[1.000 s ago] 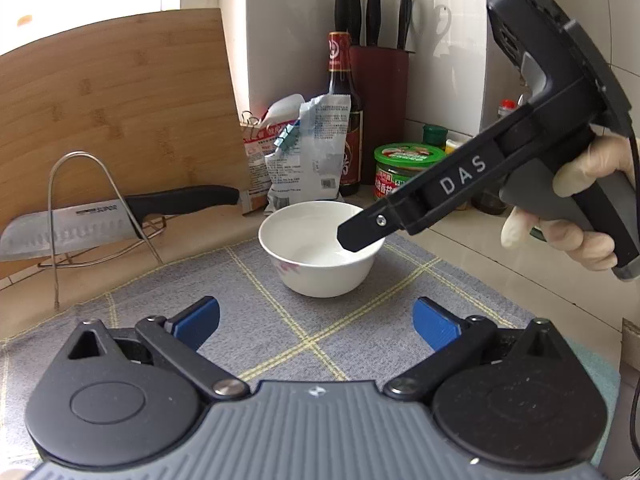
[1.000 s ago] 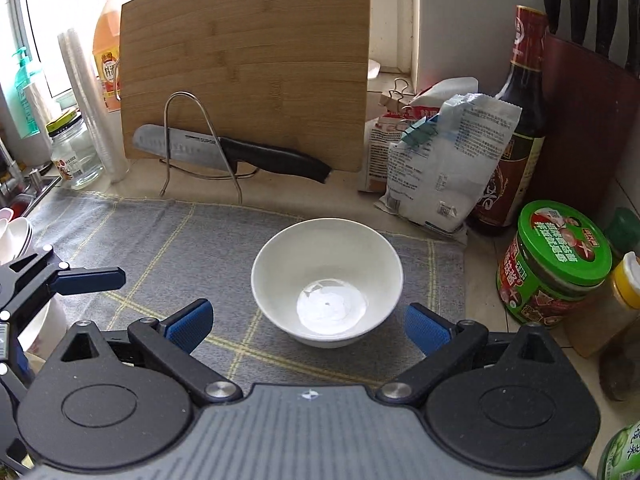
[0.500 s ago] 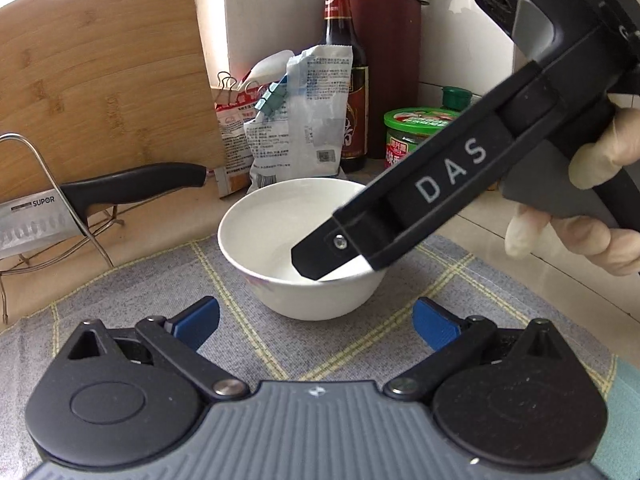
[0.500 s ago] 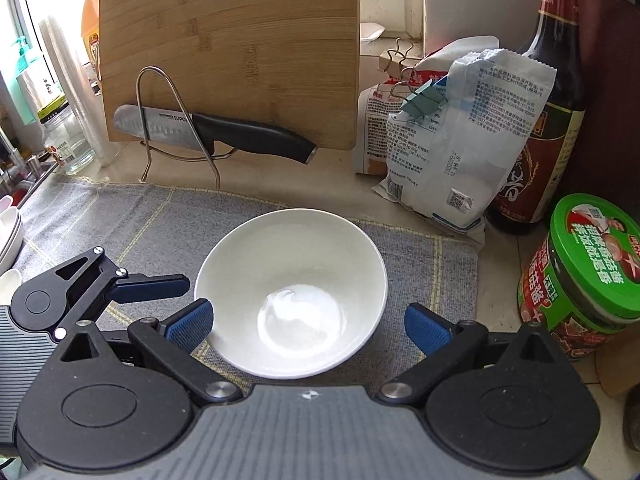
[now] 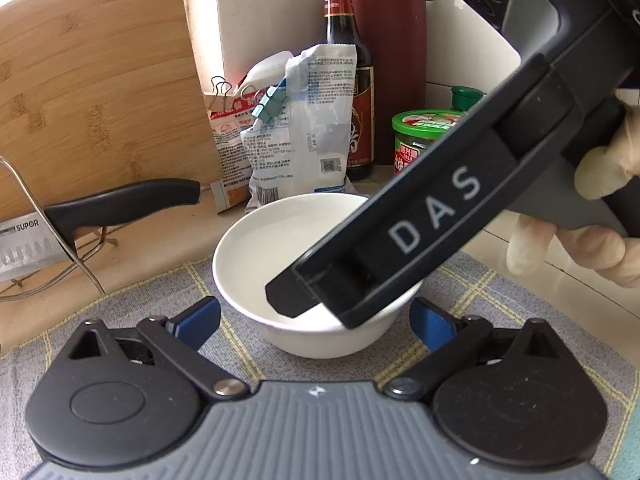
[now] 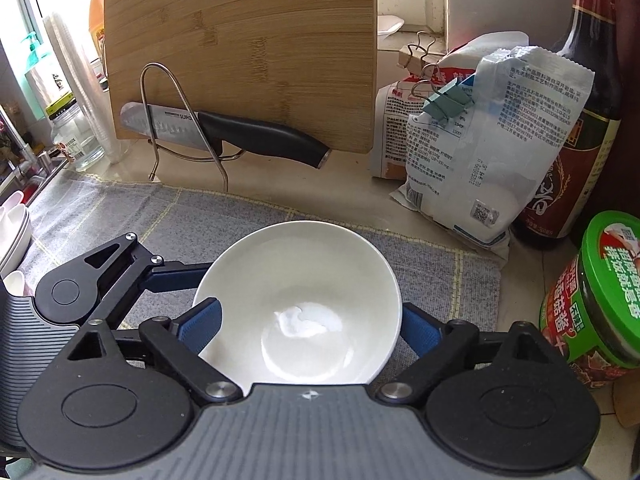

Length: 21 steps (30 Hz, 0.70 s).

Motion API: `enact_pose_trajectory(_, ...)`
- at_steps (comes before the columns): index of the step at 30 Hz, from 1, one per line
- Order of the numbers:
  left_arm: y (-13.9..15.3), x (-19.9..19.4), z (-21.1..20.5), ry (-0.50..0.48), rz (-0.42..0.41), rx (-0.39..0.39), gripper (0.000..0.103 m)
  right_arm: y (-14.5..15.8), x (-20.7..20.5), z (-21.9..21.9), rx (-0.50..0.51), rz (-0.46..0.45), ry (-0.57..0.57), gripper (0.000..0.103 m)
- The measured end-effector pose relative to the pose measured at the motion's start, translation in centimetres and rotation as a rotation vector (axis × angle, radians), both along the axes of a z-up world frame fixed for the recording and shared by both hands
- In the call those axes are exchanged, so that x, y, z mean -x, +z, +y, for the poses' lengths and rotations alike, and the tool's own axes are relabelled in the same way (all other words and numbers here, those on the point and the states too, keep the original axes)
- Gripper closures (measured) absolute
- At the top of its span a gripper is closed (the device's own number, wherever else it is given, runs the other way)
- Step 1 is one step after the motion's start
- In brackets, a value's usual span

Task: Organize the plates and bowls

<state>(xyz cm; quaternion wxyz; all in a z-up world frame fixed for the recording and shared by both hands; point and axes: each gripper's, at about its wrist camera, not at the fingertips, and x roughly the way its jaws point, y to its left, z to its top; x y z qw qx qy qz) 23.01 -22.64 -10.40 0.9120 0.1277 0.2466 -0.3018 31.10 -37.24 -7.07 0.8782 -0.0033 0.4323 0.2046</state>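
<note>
A white bowl point(image 5: 280, 240) stands upright on the grey checked mat point(image 5: 140, 304). My left gripper point(image 5: 316, 324) has the bowl between its blue pads point(image 5: 196, 320). Its jaws have just been closing, and the pads stand close to the bowl's sides without visibly pressing. In the right wrist view the bowl point(image 6: 304, 280) fills the gap of my right gripper point(image 6: 312, 328), which hangs open over it. One left gripper finger point(image 6: 176, 276) reaches the bowl's left rim. The right gripper finger point(image 5: 400, 240) crosses over the bowl from the upper right, held by a gloved hand point(image 5: 580, 248).
A bamboo cutting board point(image 6: 240, 52) leans at the back, with a knife point(image 6: 240, 136) on a wire rack before it. Clipped bags point(image 6: 480, 152), a dark sauce bottle point(image 6: 580, 140) and a green-lidded jar point(image 6: 600, 292) crowd the right. Stacked white dishes point(image 6: 12, 236) sit at the left edge.
Both grippers have closed in on the bowl, which now looks larger in each view. The right gripper's fingers have sunk over the bowl, and the left finger has come up to its rim.
</note>
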Motion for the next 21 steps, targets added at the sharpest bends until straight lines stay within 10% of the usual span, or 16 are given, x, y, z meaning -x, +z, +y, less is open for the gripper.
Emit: enact_pose_trajectory(21,0.29,0.51,0.51,-0.019,0.017,0.016,0.012,0.57,0.68,0.11,-0.005,0.004,0.000,0.013)
